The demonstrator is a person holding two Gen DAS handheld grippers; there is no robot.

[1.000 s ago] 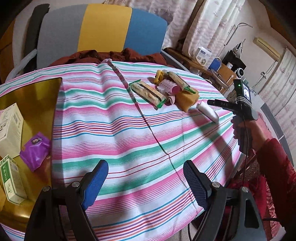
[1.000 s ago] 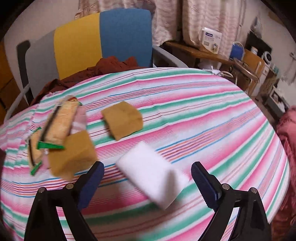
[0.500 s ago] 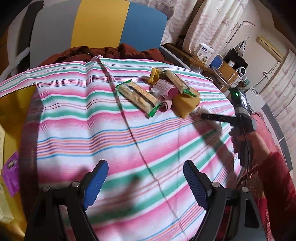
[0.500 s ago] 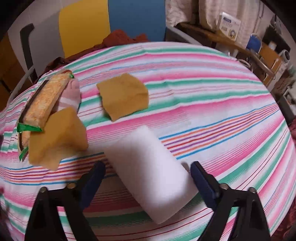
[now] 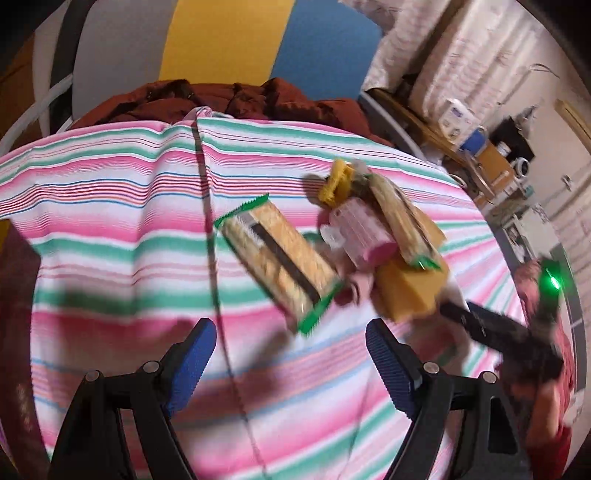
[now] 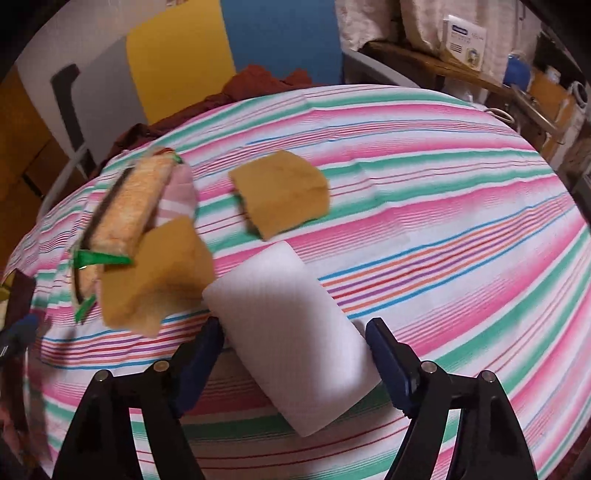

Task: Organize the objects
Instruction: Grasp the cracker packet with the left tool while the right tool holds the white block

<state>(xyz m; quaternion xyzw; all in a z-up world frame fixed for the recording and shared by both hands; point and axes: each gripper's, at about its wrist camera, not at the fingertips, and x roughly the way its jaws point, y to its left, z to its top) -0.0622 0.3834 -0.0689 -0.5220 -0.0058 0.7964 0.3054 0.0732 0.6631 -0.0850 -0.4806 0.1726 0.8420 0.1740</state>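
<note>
In the right wrist view a white foam block (image 6: 295,332) lies on the striped tablecloth (image 6: 443,221), between the jaws of my right gripper (image 6: 295,343). The jaws are closing; the left pad (image 6: 207,347) touches the block and the right pad (image 6: 384,350) stands just beside it. Two yellow sponges (image 6: 159,273) (image 6: 284,192) and a cracker packet (image 6: 129,206) lie beyond. My left gripper (image 5: 291,354) is open and empty above the cloth, just short of another cracker packet (image 5: 277,258), a pink roller (image 5: 358,232), a yellow sponge (image 5: 410,291) and a yellow clip (image 5: 334,181).
A chair with a grey, yellow and blue back (image 5: 221,37) stands behind the table with a dark red cloth (image 5: 229,99) on its seat. A wooden shelf with a white box (image 6: 463,35) is at the far right. The table's round edge falls away on the right.
My left gripper has swept right toward the pile of packets, and the gold tray with boxes has left its view. My right gripper's jaws have narrowed around the white block, now closer.
</note>
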